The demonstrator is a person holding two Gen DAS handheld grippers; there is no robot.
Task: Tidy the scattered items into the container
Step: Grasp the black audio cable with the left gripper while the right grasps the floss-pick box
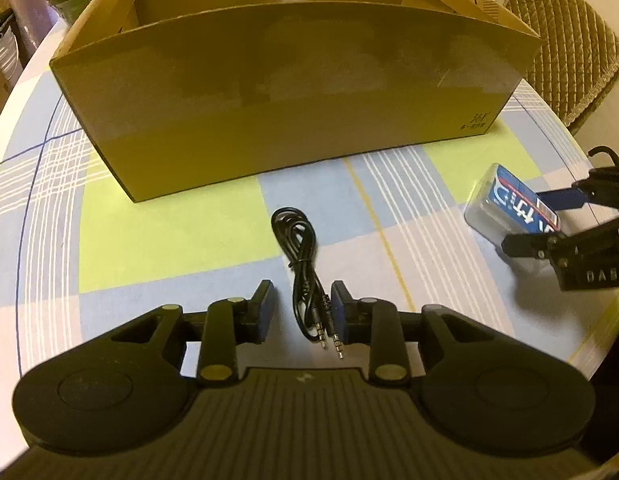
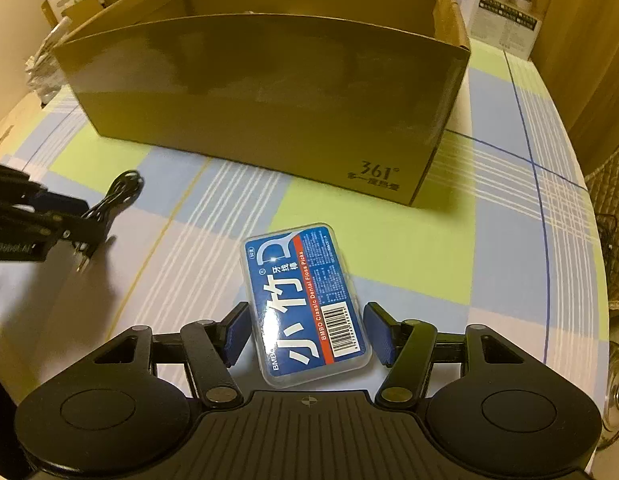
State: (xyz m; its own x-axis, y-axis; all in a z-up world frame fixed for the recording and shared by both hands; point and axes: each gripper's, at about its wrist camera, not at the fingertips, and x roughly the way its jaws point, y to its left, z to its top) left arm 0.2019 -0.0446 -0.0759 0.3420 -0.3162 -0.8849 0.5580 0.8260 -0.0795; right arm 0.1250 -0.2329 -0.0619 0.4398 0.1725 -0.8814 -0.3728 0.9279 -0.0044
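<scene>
Left wrist view: left gripper (image 1: 302, 306) jaws spread around black cable (image 1: 299, 256); right gripper (image 2: 307, 330) jaws wide, straddling floss box (image 2: 305, 304)

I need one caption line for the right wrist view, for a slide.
Right gripper, jaws open, straddles a blue dental floss pick case on the checked tablecloth, before the open cardboard box.

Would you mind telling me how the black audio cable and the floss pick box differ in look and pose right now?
The audio cable is a thin black bundle tied at its middle; the floss pick box is a flat, clear, rigid case with a blue printed label. The audio cable sits nearer one finger of the left gripper; the floss pick box nearly fills the right gripper. Both lie on the checked tablecloth, between open jaws, before the cardboard box.
</scene>
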